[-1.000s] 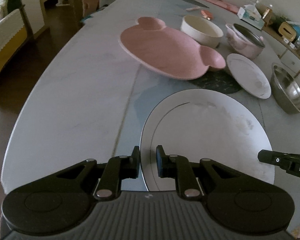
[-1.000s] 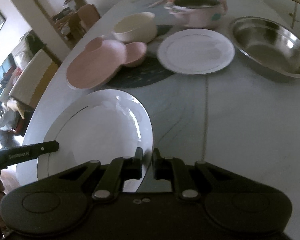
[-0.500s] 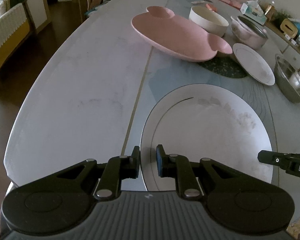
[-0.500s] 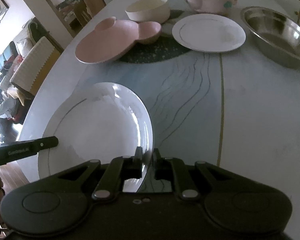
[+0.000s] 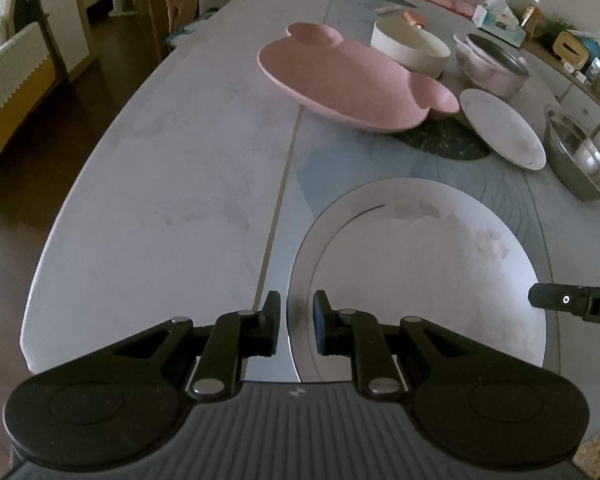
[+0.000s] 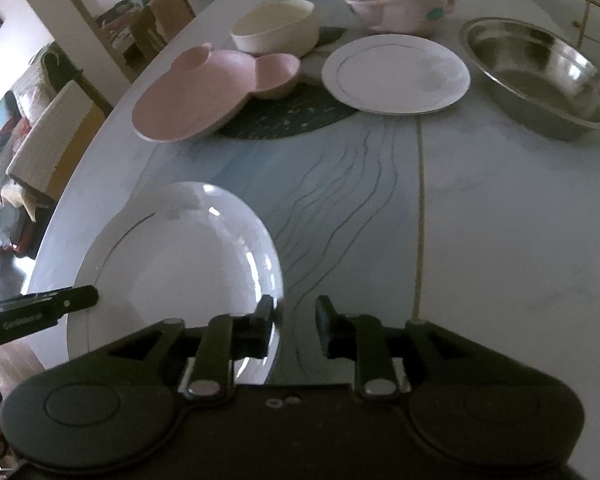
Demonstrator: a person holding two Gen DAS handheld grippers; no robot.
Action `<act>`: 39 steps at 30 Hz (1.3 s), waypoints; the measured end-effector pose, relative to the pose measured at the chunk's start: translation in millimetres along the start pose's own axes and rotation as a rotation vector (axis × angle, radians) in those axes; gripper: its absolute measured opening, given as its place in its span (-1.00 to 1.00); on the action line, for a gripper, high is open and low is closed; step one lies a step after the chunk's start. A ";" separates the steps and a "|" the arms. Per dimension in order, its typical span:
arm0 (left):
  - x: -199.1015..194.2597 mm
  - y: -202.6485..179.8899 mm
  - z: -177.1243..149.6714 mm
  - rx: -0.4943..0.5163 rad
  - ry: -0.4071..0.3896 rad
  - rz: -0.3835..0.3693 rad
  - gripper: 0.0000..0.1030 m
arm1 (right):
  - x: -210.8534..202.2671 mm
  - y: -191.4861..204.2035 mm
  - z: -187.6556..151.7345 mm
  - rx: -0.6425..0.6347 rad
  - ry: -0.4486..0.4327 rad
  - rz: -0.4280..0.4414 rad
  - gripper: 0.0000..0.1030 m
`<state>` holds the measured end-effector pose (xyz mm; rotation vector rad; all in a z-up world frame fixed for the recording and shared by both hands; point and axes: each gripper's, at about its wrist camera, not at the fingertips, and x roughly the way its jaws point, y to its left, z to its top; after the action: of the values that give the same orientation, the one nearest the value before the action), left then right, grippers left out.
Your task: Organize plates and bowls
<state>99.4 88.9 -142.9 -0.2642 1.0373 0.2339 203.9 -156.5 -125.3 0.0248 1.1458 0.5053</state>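
Note:
A large white plate (image 5: 420,264) lies on the near end of the table; it also shows in the right wrist view (image 6: 180,264). My left gripper (image 5: 296,320) is slightly open, its fingers astride the plate's left rim. My right gripper (image 6: 294,324) is slightly open at the plate's right rim, which lies beside its left finger (image 6: 265,314). Farther off stand a pink mouse-shaped plate (image 5: 352,88), a cream bowl (image 5: 410,46), a small white plate (image 6: 396,74), a steel bowl (image 6: 540,76) and a pink pot (image 6: 400,0).
A dark placemat (image 6: 284,116) lies under the pink plate's edge. The table's left edge (image 5: 80,184) drops to the floor, with chairs beyond. Clutter sits at the table's far end and on a sideboard (image 5: 572,60) at right.
Both grippers have opened from a closed grip on the large plate's rims. The plate has come back toward the near table end and now lies flat.

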 end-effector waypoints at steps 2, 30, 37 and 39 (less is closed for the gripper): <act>-3.6 1.3 3.1 -0.005 -0.008 -0.005 -0.64 | -3.3 -3.6 1.3 0.008 -0.009 0.002 -0.47; -18.8 -85.0 92.0 0.189 -0.233 -0.104 0.53 | -45.5 -61.9 64.7 0.105 -0.266 -0.158 0.63; 3.1 -123.3 130.5 0.232 -0.235 -0.130 0.53 | -34.6 -79.3 82.1 0.117 -0.274 -0.175 0.63; 11.5 -133.6 141.2 0.245 -0.231 -0.137 0.53 | -28.6 -83.4 85.5 0.124 -0.266 -0.173 0.62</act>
<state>261.8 9.3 -70.9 -0.0834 0.8057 0.0114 300.7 -221.7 -87.0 0.0963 0.9070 0.2673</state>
